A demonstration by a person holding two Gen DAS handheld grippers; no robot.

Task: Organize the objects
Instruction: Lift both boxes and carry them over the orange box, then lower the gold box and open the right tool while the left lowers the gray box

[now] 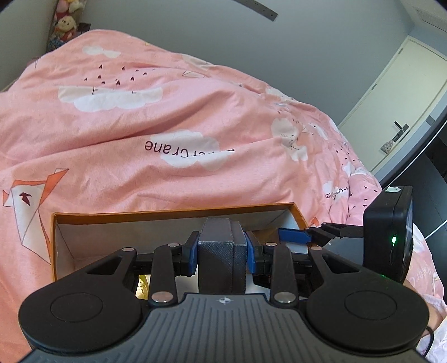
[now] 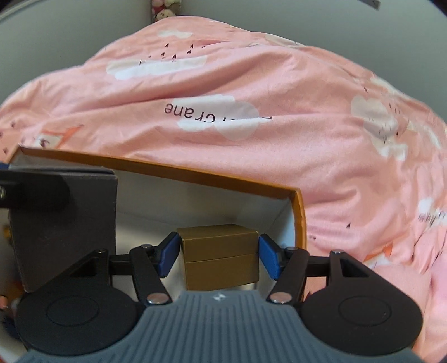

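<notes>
An orange cardboard box with a white inside (image 1: 173,214) lies on the pink bed cover; it also shows in the right wrist view (image 2: 299,212). My left gripper (image 1: 222,251) is shut on a dark grey box (image 1: 220,251) and holds it upright over the orange box; the grey box also shows at the left of the right wrist view (image 2: 69,223). My right gripper (image 2: 219,254) sits inside the orange box with a gold box (image 2: 220,257) between its blue pads (image 2: 269,258). The pads stand slightly apart from the gold box sides. The right gripper also shows in the left wrist view (image 1: 296,236).
A pink bed cover with clouds and paper cranes (image 1: 167,111) fills the area behind the orange box. Stuffed toys (image 1: 65,25) sit at the far wall. A white door (image 1: 396,106) stands at the right. Small items (image 1: 144,284) lie low inside the orange box.
</notes>
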